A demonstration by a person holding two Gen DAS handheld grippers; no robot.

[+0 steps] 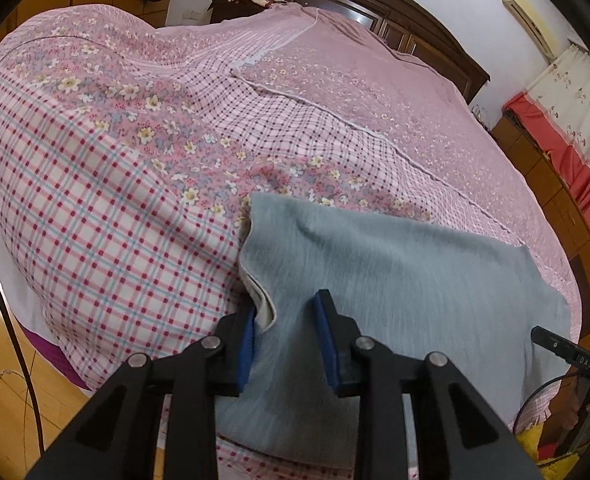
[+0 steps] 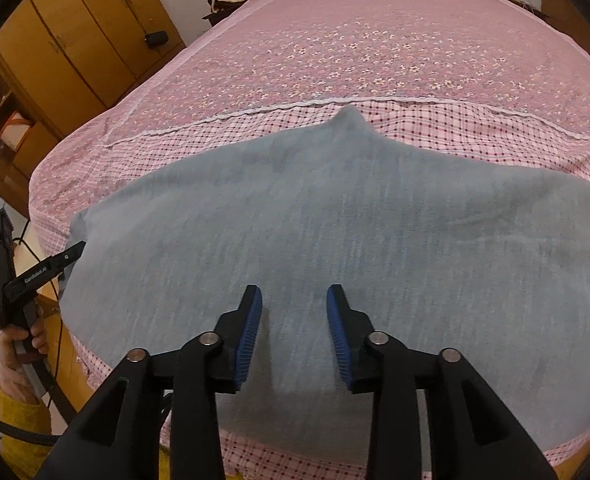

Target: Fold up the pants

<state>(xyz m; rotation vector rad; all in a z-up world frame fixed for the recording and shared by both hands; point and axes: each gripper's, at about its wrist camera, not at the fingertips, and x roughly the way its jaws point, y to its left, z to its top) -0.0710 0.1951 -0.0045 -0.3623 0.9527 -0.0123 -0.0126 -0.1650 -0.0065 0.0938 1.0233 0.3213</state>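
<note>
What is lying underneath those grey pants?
The grey pants lie on a pink bedspread with flowers and checks, which shows all around them. Whatever is directly beneath the cloth is covered, as is the mattress.

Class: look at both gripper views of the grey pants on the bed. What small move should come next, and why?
Probably close the left gripper on the pants edge. Cloth already lies between its open pads at the turned-up cream lining, while the right gripper hovers open over flat cloth.

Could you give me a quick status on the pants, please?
Left claw open at pants edge. Right claw open above them. Pants flat on bed. Nothing obstructing.
</note>
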